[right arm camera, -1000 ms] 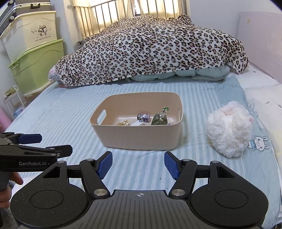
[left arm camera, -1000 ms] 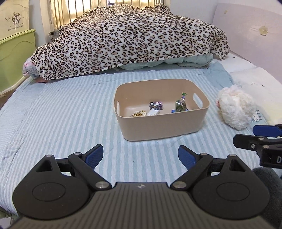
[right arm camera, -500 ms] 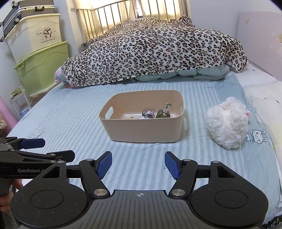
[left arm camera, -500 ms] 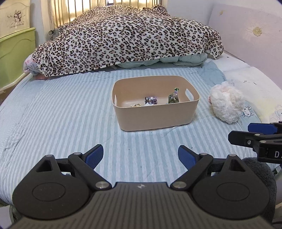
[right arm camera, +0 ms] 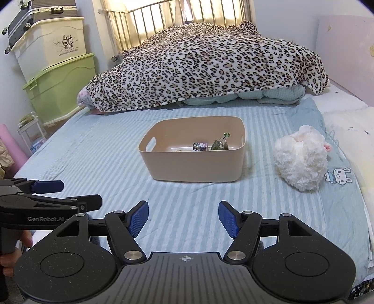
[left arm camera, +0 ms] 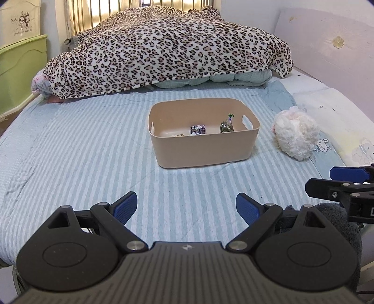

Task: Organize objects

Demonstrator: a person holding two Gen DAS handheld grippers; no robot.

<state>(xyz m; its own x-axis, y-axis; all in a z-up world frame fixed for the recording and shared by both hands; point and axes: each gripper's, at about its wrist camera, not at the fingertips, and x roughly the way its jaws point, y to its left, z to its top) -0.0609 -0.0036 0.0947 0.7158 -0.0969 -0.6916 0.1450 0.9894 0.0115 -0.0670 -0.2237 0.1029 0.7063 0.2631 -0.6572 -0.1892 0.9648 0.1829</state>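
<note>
Both grippers drew back from the bin.

A bed with a striped blue sheet fills the frame. A leopard blanket lies behind, under a sunlit barred window. Storage boxes stand upper left.

Readable text in the bedroom views

"GenRobot.AI" is printed in grey on the black body of the left gripper, seen in the right wrist view. The cream storage bin carries a cartoon with a caption line too small to read surely.
</note>
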